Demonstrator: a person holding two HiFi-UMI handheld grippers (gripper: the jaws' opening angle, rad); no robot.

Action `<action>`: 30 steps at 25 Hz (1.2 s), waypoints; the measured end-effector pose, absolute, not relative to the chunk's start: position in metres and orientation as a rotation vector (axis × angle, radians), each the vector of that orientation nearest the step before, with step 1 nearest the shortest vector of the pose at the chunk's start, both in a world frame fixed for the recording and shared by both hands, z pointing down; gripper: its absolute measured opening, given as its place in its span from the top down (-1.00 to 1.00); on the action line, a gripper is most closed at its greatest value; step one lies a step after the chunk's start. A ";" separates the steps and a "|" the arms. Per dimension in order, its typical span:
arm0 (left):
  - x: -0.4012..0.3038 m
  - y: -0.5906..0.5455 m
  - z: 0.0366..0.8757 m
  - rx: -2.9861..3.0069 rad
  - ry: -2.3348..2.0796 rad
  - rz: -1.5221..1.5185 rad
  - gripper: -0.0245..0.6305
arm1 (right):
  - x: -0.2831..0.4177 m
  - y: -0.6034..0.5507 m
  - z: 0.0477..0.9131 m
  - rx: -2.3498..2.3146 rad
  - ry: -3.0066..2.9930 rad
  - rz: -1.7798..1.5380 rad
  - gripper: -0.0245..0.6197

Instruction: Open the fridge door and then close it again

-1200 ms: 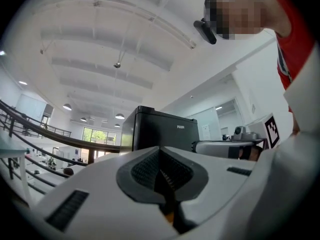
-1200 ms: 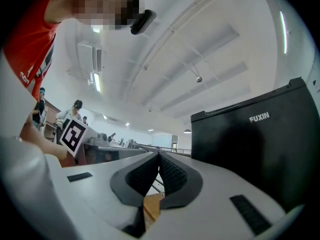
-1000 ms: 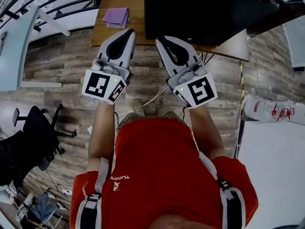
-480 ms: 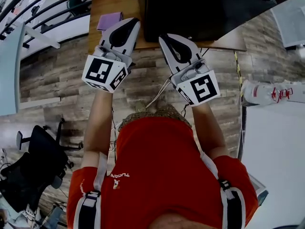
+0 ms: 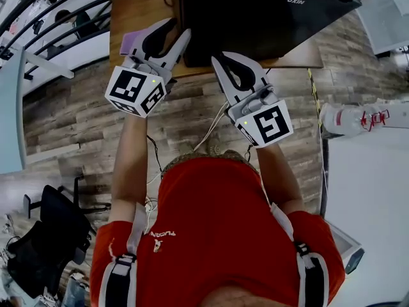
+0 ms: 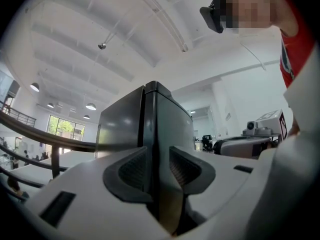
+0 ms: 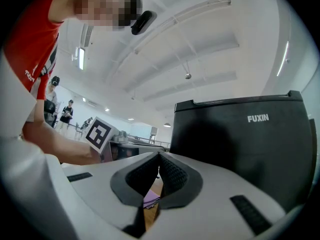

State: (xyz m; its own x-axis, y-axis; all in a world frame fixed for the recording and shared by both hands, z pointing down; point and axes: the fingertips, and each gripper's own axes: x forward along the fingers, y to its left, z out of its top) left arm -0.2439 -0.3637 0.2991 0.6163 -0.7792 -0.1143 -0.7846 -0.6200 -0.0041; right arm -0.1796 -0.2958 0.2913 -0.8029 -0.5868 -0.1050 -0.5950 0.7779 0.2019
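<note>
A black mini fridge (image 5: 255, 11) marked FUXIN stands on a wooden table (image 5: 137, 5), its door shut. My left gripper (image 5: 172, 34) is at the fridge's front left corner. Its jaws are opening, and in the left gripper view the fridge's vertical corner edge (image 6: 152, 119) lines up with the gap of the left gripper (image 6: 159, 156); the pads press on nothing. My right gripper (image 5: 220, 59) hangs just before the fridge's front, shut and empty. In the right gripper view the fridge (image 7: 240, 149) fills the right side beyond the right gripper (image 7: 159, 156).
A purple cloth (image 5: 130, 41) lies on the table left of the fridge, under the left gripper. A black office chair (image 5: 51, 229) stands on the wood floor at lower left. A white table (image 5: 370, 171) is at the right, and a cable (image 5: 211, 126) trails on the floor.
Both grippers have moved forward toward the fridge, the left one farther. The left jaws, shut before, now stand apart. The right jaws stay shut.
</note>
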 end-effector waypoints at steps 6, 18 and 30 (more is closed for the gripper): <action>-0.240 -0.380 0.300 -2.785 1.301 0.136 0.44 | -0.174 -0.307 0.298 -0.991 2.927 0.344 0.84; -0.226 -0.392 0.301 -2.833 1.191 0.149 0.40 | -0.166 -0.326 0.299 -1.016 2.927 0.324 0.84; -0.228 -0.394 0.302 -2.822 1.237 0.118 0.40 | -0.164 -0.325 0.300 -1.030 2.917 0.291 0.84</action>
